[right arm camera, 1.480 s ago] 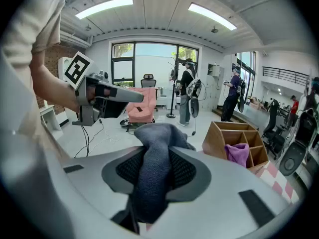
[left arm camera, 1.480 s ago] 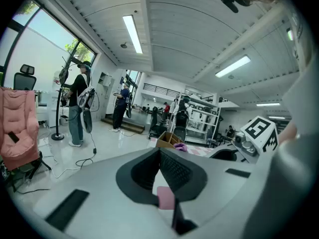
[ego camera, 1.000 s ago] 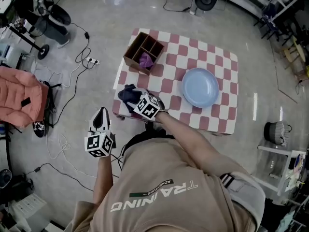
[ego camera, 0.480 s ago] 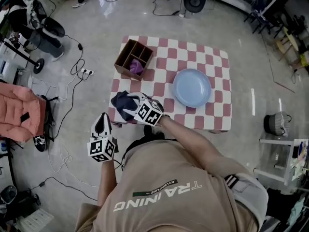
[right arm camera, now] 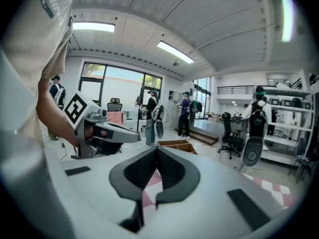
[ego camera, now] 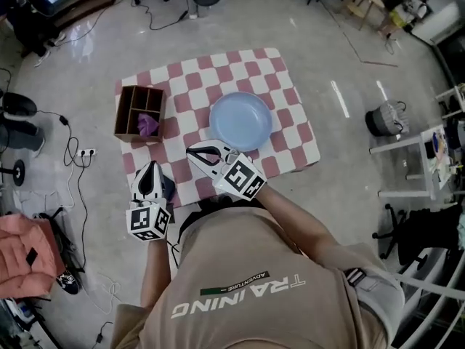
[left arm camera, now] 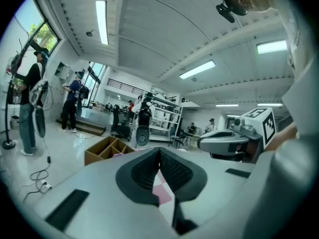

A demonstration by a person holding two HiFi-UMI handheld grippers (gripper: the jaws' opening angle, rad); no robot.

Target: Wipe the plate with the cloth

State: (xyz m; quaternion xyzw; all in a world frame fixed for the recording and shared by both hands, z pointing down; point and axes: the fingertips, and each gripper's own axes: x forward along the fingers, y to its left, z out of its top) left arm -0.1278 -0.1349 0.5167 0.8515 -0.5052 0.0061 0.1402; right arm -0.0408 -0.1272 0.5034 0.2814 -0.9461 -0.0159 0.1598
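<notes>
Your right gripper [ego camera: 192, 150] lifts away, jaws just closed on nothing (left gripper [ego camera: 151, 165] closed too). The dark blue cloth [ego camera: 170, 189] stays at its 7 o'clock, leaving the round pale-blue plate [ego camera: 240, 121] unwiped.

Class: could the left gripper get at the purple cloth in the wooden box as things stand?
Probably yes. The left gripper hovers just short of the open-topped wooden box, the purple cloth lies exposed inside, and nothing stands between. Its shut jaws must open first.
</notes>
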